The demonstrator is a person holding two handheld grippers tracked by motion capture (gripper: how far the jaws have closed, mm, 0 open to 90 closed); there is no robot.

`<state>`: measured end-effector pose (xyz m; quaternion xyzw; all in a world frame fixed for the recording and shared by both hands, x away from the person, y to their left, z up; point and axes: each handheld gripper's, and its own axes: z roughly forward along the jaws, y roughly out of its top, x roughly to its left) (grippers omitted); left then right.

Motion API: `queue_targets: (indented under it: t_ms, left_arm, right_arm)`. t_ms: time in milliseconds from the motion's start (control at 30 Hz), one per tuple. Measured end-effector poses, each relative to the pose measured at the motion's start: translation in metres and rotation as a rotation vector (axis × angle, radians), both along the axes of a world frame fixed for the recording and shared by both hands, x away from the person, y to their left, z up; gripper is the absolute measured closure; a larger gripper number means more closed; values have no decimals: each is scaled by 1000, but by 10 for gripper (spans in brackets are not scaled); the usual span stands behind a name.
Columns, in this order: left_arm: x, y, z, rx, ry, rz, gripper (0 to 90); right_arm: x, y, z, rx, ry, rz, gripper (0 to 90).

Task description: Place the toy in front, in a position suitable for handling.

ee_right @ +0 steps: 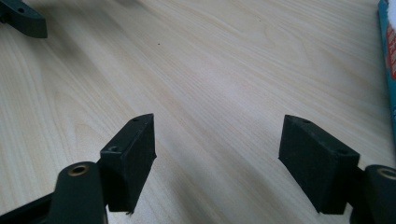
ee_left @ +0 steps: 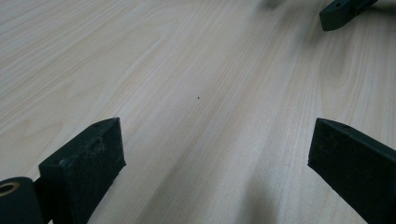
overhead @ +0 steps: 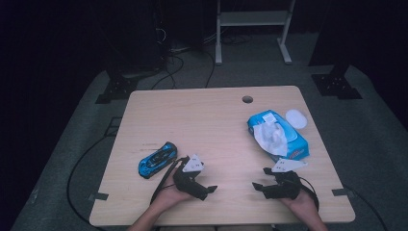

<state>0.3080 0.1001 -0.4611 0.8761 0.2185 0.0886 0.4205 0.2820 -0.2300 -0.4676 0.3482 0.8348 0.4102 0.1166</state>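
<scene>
- Left hand-held gripper [overhead: 208,190] and right hand-held gripper [overhead: 259,179]: jaws spread, empty, low over the bench [overhead: 211,120].
- Likely targets: toy car [overhead: 157,160] beside left; wipes pack [overhead: 277,134] beyond right.
- Approach squarely, then close gently.

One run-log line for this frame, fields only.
left gripper: open, empty | right gripper: open, empty | toy car: near left | wipes pack: lid open, near right | table
</scene>
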Motion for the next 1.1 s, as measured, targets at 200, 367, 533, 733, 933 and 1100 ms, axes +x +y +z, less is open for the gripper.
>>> queue_targets:
  t_ms: [200, 367, 533, 733, 933, 1100]
  left_arm:
    - [0, -1, -1, 12, 1, -3, 37]
    - [-3, 0, 2, 23, -16, -7, 42]
    - [-5, 7, 8, 38, -44, 4, 42]
    - [-1, 12, 14, 34, -49, 14, 41]
    - [4, 31, 24, 47, -75, 42, 41]
    - [7, 49, 30, 79, -100, 71, 41]
  right_arm:
    - [-1, 0, 1, 8, -6, 8, 260]
    - [-1, 1, 2, 5, -10, 8, 260]
    - [2, 4, 1, -6, -8, 12, 260]
    - [2, 6, 0, -7, -2, 11, 260]
    - [4, 4, 0, -2, -8, 1, 260]
    - [5, 5, 0, -9, -4, 5, 260]
